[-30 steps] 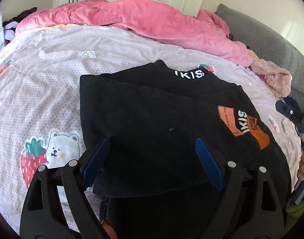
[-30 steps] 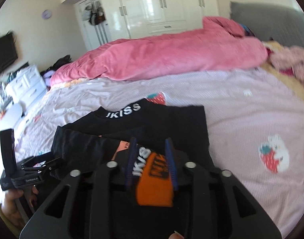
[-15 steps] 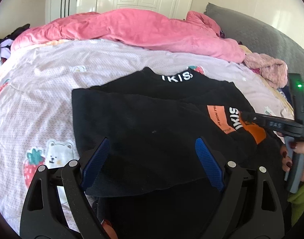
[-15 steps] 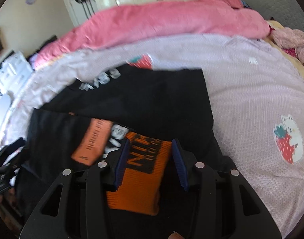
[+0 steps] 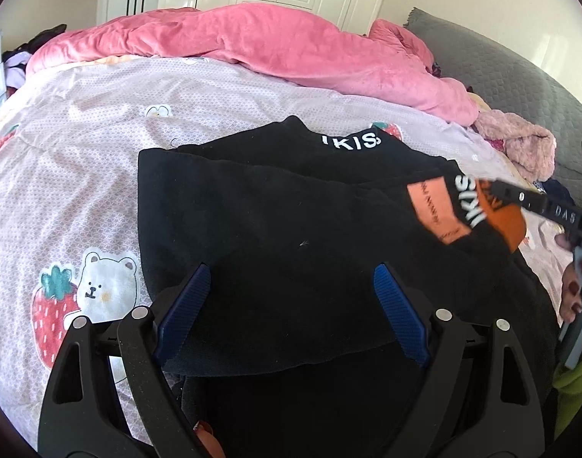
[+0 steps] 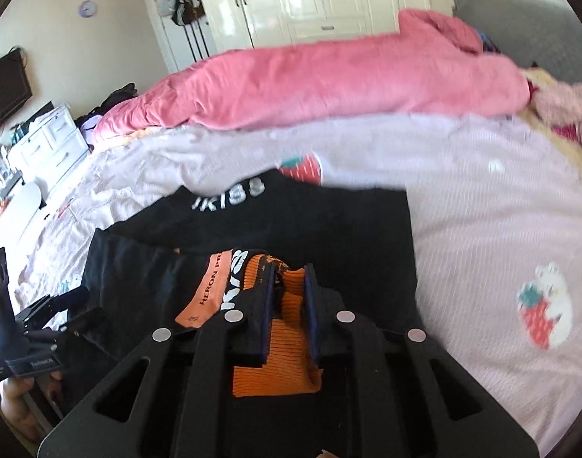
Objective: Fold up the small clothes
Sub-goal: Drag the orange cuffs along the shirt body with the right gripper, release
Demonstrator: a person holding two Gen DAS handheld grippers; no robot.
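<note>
Right claw (image 6: 289, 294) pinches the orange cuff (image 6: 279, 358) of my black sweater (image 5: 291, 236).
Left claw (image 5: 291, 305) gapes wide above its hem, so I can carry that sleeve across.

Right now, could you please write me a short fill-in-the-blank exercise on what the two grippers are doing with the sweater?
1. The right gripper is shut on the sweater's ____ cuff.
2. The left gripper hangs ____ over the black sweater.
3. The white letters at the sweater's collar read ____.
4. The blanket behind the sweater is ____.

Missing words: orange; open; IKIS; pink
</note>
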